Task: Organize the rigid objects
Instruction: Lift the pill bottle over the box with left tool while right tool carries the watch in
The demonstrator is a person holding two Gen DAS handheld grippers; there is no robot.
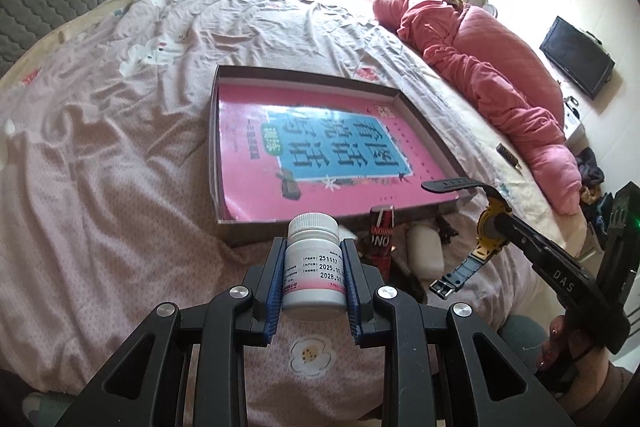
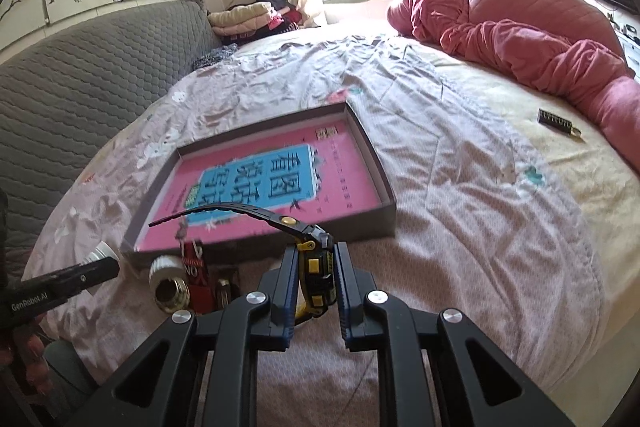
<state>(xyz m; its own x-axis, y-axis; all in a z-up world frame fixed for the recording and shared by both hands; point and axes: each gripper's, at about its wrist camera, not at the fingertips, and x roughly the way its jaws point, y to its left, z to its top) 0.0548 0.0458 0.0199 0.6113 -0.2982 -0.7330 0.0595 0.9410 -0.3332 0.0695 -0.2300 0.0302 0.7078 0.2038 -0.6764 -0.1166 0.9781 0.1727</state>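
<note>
Clearly, we have both sets of fingers closed on something: at the lower centre of the left wrist view, the left gripper (image 1: 313,267) pinches a white pill bottle (image 1: 314,265) around its body, cap up, while low in the right wrist view the right gripper (image 2: 316,277) is clamped edge-on across the case of a yellow-and-black watch (image 2: 314,267), its strap arcing off toward the left of the frame. We judge the bottle's smooth round wall the likelier thing to slip, since the pads meet it along narrow lines and any tilt could let it rotate or drop. The watch hangs with both strap ends loose, so we think a swinging strap could catch the rim of the shallow grey box (image 1: 308,73) that sits mid-frame on the bed with a pink book (image 1: 320,151) lying flat inside it. Just in front of the box's near wall, a red packet (image 1: 380,239), a small white container (image 1: 425,251) and a brass-coloured open-mouthed piece (image 2: 170,285) crowd together, and we could knock them if either load comes down short of the box. Softer still, the quilted bedspread (image 1: 120,147) gives no firm footing, so a bottle set upright there might topple. Near the right edge, a small dark object (image 2: 558,123) lies well apart beside the heaped pink duvet (image 2: 520,27).
</note>
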